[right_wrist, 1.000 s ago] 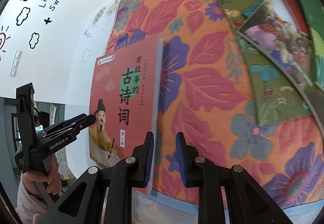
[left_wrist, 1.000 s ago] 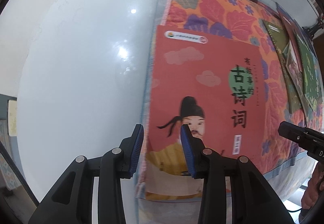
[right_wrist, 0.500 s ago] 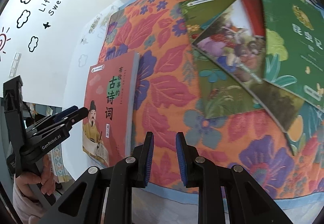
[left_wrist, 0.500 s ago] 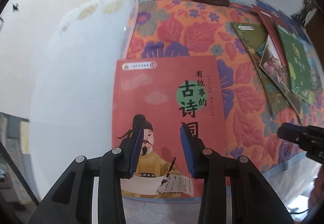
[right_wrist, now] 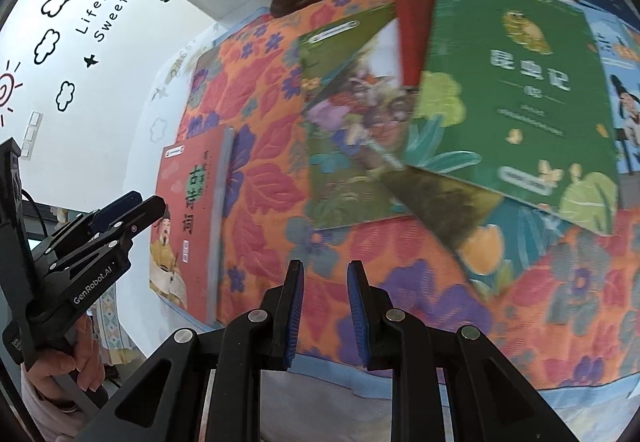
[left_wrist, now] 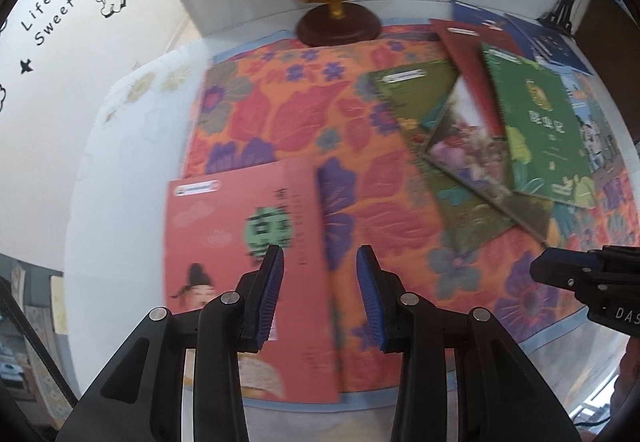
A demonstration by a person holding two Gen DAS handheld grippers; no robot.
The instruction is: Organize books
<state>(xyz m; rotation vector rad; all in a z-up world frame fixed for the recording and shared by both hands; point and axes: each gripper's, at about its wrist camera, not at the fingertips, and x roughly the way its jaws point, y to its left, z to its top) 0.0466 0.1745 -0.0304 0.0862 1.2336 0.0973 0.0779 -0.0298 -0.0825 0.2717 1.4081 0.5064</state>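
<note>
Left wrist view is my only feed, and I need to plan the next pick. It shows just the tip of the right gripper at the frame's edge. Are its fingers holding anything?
Observer: No. The right gripper has its fingers a narrow gap apart with nothing between them, and behind them only the floral cloth shows.
Operator: Which book lies closest ahead of it?
Observer: The olive-green book. Its near edge sits just beyond the fingertips, slightly left of centre. The bright green book lies on top of the pile, further right.
</note>
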